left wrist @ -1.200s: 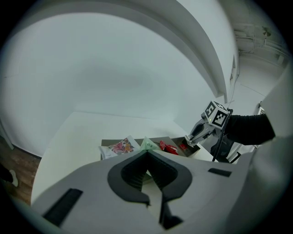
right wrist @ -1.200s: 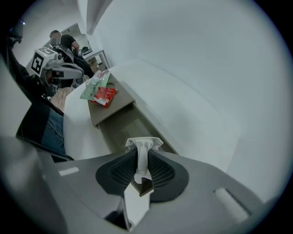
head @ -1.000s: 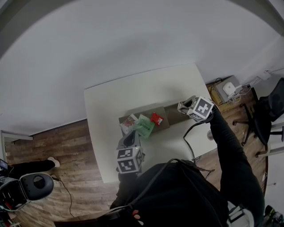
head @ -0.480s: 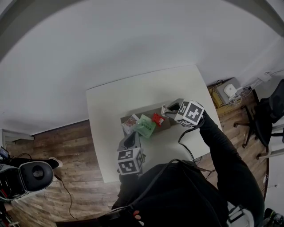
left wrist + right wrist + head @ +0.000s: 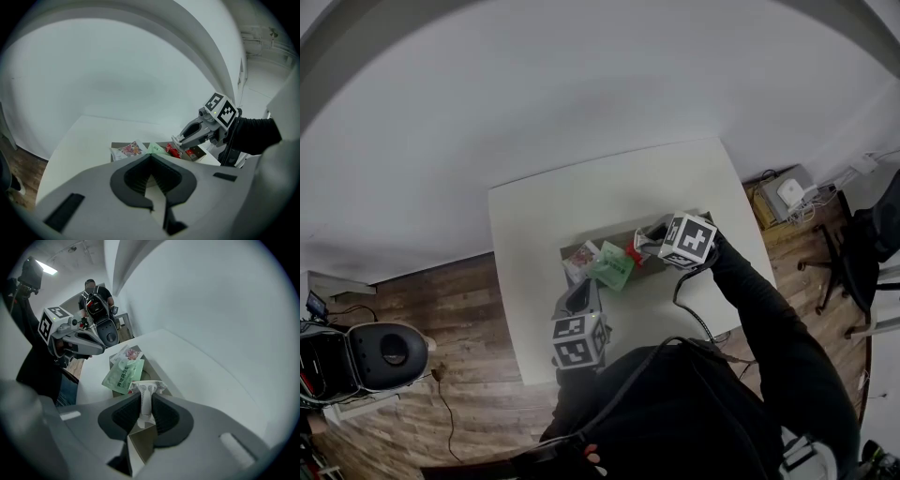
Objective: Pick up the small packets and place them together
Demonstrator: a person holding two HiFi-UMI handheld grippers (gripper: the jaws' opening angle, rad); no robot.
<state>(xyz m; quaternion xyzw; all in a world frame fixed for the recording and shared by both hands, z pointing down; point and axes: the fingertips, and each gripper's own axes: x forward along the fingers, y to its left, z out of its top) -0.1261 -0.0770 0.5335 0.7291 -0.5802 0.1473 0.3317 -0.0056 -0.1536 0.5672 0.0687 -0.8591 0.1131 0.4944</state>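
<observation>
Now the right claw (image 5: 145, 400) is clamped on a small white crinkly packet (image 5: 146, 388) by its sealed edge, mid-frame over the white counter (image 5: 201, 364). It looks light, limp and probably slippery, so that edge suits. The left claw (image 5: 150, 161) is together, empty.

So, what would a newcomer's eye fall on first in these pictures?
First, the right gripper, clamped on a small white patterned packet above the brown mat in the middle of the white table. Next, the green packet, a pale flowered packet and a red packet, lying close together on that mat.
</observation>
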